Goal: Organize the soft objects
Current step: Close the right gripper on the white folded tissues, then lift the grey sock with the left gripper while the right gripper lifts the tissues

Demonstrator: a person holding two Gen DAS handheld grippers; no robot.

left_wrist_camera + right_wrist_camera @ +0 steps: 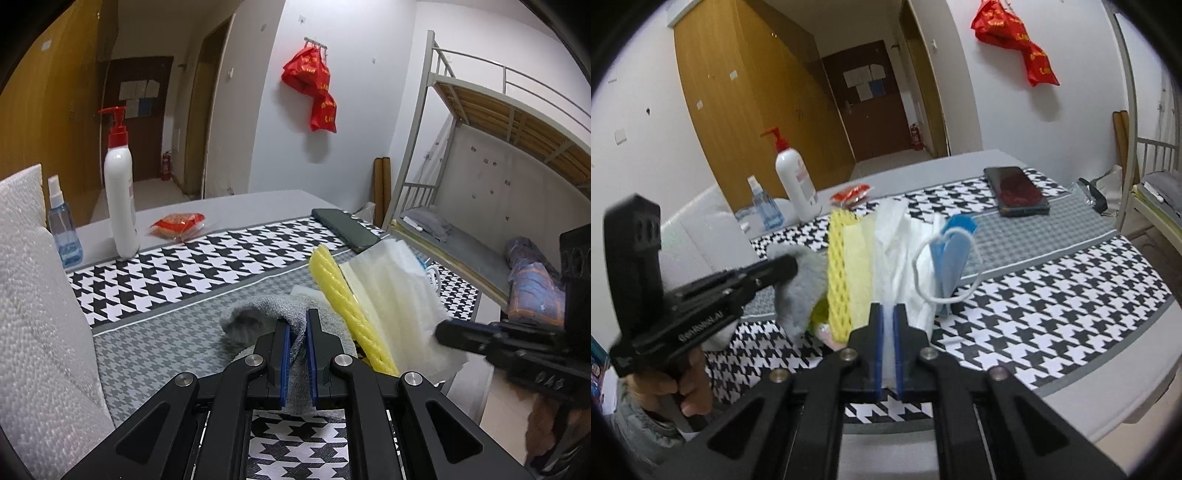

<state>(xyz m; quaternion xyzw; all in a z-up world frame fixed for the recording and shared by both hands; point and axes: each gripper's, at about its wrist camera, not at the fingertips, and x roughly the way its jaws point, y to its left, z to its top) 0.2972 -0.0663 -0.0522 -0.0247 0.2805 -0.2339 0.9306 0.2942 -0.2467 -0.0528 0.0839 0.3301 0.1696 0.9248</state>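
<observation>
Left tongs point(298, 325) pinch grey cloth point(258, 317); right tongs point(888, 314) (unlabelled) clamp white tissue point(897, 251).

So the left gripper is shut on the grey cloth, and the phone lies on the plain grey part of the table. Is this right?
Not quite. The left gripper is shut on the grey cloth, but the phone lies on the houndstooth mat, as the right wrist view shows.

A grey knitted cloth point(258, 325) was bunched up and lifted at the left; beside it, yellow foam netting point(841, 266), white tissue point(897, 258) and a blue mask point(951, 266) were held upright together.
</observation>
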